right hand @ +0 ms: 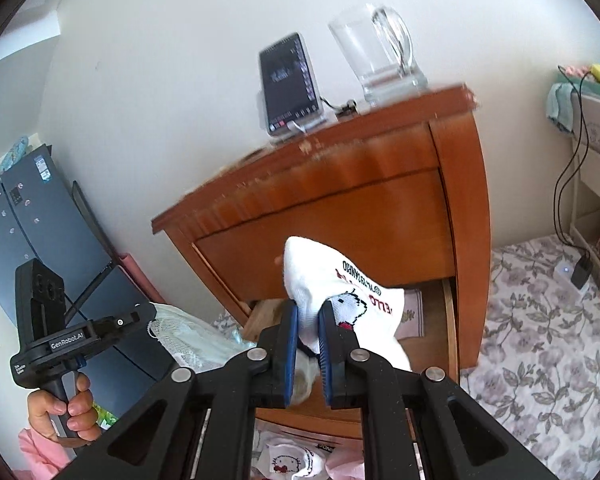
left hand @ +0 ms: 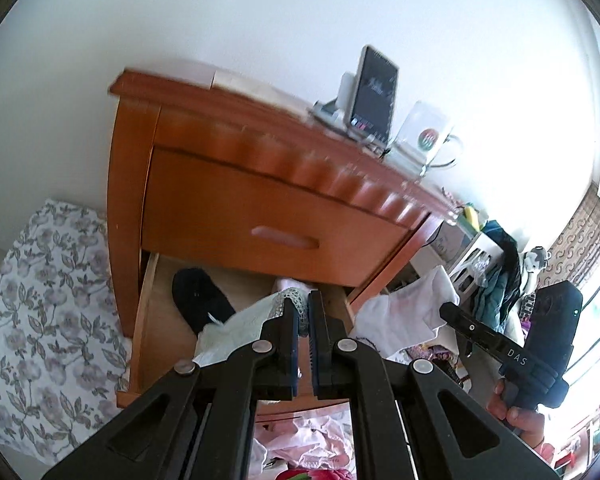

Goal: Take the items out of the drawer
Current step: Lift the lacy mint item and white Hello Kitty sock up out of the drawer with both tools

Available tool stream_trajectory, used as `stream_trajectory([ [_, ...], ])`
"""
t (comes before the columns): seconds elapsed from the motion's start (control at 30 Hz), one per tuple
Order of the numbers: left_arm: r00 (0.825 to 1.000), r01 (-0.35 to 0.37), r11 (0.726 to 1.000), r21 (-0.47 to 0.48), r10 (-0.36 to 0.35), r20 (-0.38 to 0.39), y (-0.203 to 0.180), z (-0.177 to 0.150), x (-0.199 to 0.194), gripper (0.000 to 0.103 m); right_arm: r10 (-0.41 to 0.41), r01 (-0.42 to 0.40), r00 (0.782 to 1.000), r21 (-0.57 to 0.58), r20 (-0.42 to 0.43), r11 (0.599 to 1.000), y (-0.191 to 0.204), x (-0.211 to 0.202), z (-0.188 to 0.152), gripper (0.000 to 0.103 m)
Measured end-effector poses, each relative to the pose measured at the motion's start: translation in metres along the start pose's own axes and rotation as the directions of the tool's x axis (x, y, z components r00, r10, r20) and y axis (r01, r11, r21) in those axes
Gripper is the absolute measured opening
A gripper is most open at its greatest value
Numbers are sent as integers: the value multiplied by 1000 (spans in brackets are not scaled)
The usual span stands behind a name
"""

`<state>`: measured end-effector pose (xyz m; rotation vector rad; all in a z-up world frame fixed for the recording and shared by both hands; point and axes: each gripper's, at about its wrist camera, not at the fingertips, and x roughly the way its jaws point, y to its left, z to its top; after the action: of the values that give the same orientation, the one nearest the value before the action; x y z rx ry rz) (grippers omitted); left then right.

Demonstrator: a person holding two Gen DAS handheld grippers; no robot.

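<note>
A wooden nightstand (right hand: 340, 200) stands against a pale wall, with a phone on a stand (right hand: 290, 84) and a glass mug (right hand: 376, 56) on its top and a flowered bedspread (right hand: 540, 320) to the lower right of the right wrist view. Its upper drawer is closed; the lower drawer (left hand: 148, 320) is pulled out.

In the right wrist view, the right tongs (right hand: 308, 320) are clamped on a white sock (right hand: 340, 280) with a cartoon cat print. The sock hangs in front of the closed upper drawer, above the open one, its long axis running from upper left to lower right of the frame.

In the left wrist view, the left tongs (left hand: 303, 312) are pressed together on a pale lacy cloth (left hand: 240, 332), which trails down to the left towards the drawer's inside. A dark item (left hand: 200, 300) lies on the drawer floor, left of and beyond these tongs.

The relation that matters, as a judgement: both held pieces sit above the drawer's front edge, so each hand needs only draw back from the nightstand to bring them clear. The cloth's trailing end is the part most likely to drag on the drawer. The left tongs are nearer the dark item.
</note>
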<state>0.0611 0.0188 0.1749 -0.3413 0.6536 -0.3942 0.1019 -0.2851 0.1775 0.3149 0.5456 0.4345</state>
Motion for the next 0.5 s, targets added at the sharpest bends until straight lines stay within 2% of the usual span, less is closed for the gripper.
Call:
stream_trajectory([
  [0.27, 996, 32, 998, 61, -36, 78, -18, 11, -32, 4, 18, -14, 997, -47, 74, 999, 21, -28, 11, 11],
  [0.5, 982, 75, 988, 134, -97, 164, -38, 13, -72, 4, 40, -27, 990, -95, 137, 995, 42, -56, 16, 11],
])
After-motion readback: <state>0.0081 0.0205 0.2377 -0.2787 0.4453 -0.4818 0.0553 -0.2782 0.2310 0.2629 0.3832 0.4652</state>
